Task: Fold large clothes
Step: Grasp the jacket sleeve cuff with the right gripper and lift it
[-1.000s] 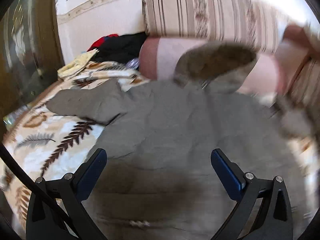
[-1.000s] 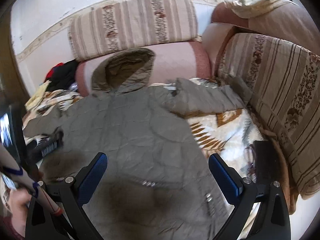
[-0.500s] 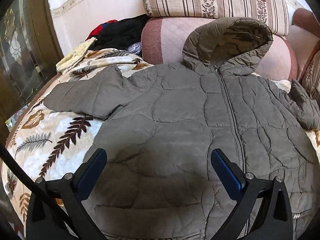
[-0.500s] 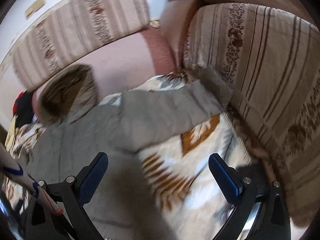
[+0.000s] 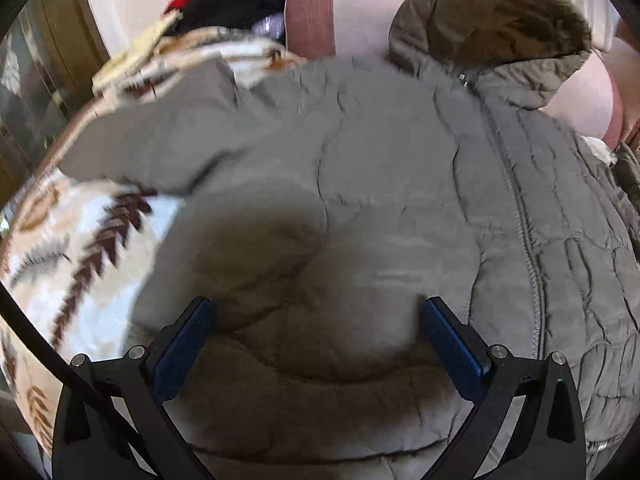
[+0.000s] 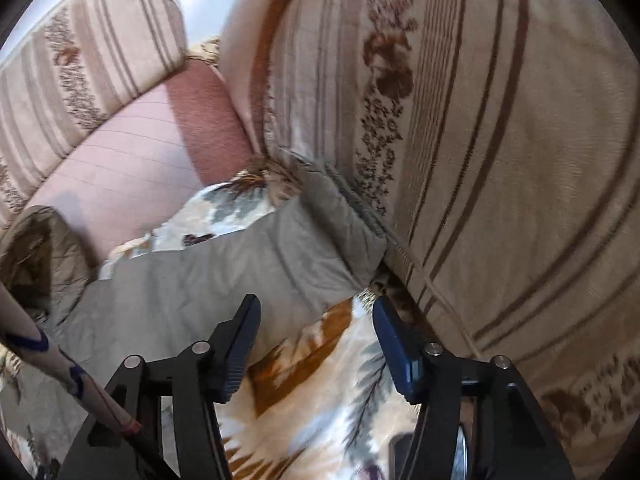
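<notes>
The grey-green quilted hooded jacket lies spread flat, front side up, on the cream blanket with brown leaf print that covers the sofa seat. In the left wrist view it fills the centre and the right of the frame; its hood rests against the pink quilted bolster at the top, and its zipper runs from the hood down toward the lower right. So the long axis of the body goes from bottom to top of that frame.

The left tool is spread wide, with nothing pinched; it hangs low over the lower chest of the jacket, and one sleeve stretches away to the upper left of it.

The coming move, as I judge it, depends on the other sleeve. In the right wrist view it lies across the frame from lower left to centre right, and its cuff end touches the striped beige back cushion. The right tool is just below this cuff, over the blanket; its jaws are closing, about half spread, and no cloth is between them yet. The right tool is clearly the nearer one to this sleeve, which lies above and a little left of its tips
</notes>
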`<action>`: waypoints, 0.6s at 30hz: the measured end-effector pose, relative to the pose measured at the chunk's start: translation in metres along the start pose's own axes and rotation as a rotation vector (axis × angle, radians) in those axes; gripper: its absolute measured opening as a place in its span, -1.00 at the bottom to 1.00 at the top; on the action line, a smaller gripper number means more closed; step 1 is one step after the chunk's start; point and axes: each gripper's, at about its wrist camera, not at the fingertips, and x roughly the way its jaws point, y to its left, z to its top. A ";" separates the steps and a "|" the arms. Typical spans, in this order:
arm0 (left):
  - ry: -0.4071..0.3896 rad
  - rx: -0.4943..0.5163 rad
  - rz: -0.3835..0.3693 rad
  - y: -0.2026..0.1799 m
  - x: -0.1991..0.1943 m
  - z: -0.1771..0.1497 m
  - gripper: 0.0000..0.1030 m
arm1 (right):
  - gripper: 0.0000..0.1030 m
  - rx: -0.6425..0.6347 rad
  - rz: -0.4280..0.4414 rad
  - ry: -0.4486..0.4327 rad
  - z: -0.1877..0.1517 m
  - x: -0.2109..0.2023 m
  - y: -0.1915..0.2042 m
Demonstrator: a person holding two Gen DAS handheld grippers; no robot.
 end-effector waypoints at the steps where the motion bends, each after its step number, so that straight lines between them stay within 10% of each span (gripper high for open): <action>1: -0.002 -0.006 0.000 0.000 0.002 0.000 1.00 | 0.17 0.008 -0.018 -0.005 0.002 0.007 -0.002; 18: -0.092 -0.002 -0.004 -0.006 -0.003 0.004 1.00 | 0.17 0.166 -0.070 -0.031 0.015 0.098 -0.033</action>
